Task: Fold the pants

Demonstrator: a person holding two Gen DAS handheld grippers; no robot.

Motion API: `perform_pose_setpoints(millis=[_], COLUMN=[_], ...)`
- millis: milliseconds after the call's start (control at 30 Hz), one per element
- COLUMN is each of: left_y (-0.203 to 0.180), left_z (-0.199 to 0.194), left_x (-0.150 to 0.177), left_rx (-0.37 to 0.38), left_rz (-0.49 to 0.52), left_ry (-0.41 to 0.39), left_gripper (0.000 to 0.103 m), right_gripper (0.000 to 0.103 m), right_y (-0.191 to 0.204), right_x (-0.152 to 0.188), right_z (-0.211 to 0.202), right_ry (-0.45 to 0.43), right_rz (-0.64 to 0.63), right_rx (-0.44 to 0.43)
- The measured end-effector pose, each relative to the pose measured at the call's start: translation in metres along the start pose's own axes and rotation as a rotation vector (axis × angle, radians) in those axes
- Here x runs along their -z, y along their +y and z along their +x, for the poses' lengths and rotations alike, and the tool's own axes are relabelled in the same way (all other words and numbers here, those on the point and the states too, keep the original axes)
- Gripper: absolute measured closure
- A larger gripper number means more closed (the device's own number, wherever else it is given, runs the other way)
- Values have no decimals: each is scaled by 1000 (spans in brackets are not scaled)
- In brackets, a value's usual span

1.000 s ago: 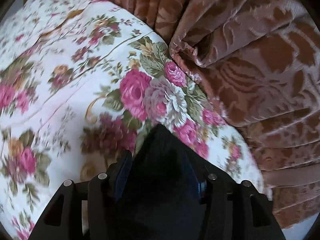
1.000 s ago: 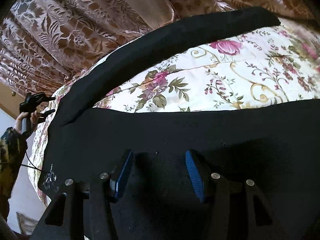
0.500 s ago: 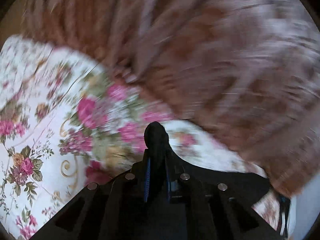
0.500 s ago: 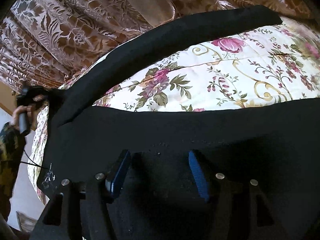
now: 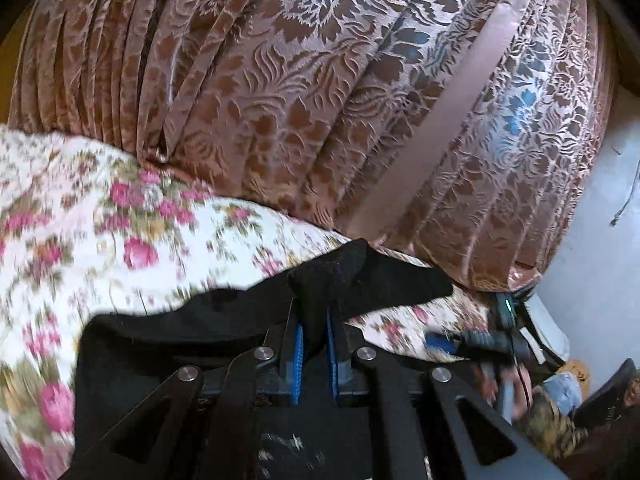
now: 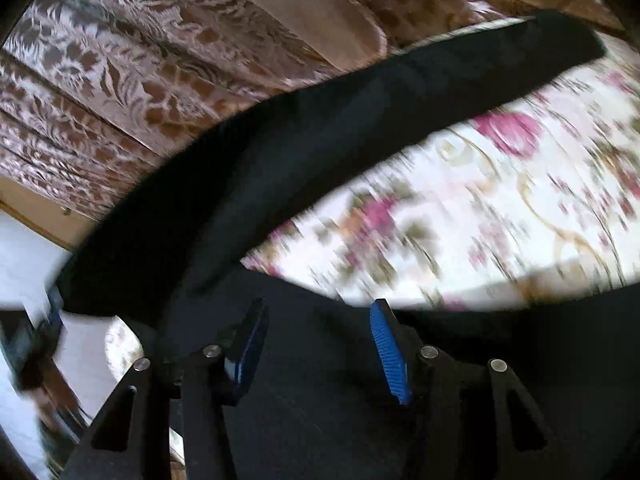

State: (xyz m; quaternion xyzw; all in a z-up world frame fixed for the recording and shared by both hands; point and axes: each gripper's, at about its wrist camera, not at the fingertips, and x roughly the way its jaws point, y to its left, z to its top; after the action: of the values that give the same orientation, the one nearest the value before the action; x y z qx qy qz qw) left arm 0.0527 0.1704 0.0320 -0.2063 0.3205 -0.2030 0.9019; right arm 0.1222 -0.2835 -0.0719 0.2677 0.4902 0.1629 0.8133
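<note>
The black pants (image 6: 320, 140) lie on a floral bedsheet (image 6: 500, 208), one leg stretching from the lower left to the upper right. In the left wrist view my left gripper (image 5: 316, 320) is shut on a bunched end of the black pants (image 5: 384, 280) and holds it above the bedsheet (image 5: 120, 220). My right gripper (image 6: 316, 344) hovers over the wide part of the pants. Its jaws are closing, and its blue pads (image 6: 390, 354) still stand apart with black cloth lying under and between them. It also shows blurred in the left wrist view, my right gripper (image 5: 448, 344) with a hand (image 5: 508, 392) behind it.
A brown patterned curtain (image 5: 320, 100) hangs close behind the bed and meets the sheet's far edge. The same curtain (image 6: 120, 80) fills the top left of the right wrist view. A pale wall (image 5: 600, 240) and some clutter lie past the bed's corner.
My left gripper closed on the pants end, rose and swung sideways, and the cloth came up with it. My right gripper lifted a little over the cloth and its pads drew slightly closer.
</note>
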Motion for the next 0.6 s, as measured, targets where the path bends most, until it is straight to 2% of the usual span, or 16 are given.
perform_pose_setpoints(millis=[267, 367, 500, 600], left_y=[0, 1, 6, 13], left_z=[-9, -11, -12, -10], left_x=[31, 35, 35, 28], left_rx=[21, 19, 13, -22], left_rz=[-13, 0, 13, 17], left_ry=[15, 18, 28, 36], left_gripper=[94, 94, 94, 94], right_gripper=[50, 50, 50, 51], right_y=[21, 24, 14, 1], right_x=[-79, -112, -149, -167], right_z=[29, 53, 86, 106], right_ry=[-19, -9, 4, 18], right_rz=[104, 147, 234, 303], right_rx=[-130, -113, -47, -60])
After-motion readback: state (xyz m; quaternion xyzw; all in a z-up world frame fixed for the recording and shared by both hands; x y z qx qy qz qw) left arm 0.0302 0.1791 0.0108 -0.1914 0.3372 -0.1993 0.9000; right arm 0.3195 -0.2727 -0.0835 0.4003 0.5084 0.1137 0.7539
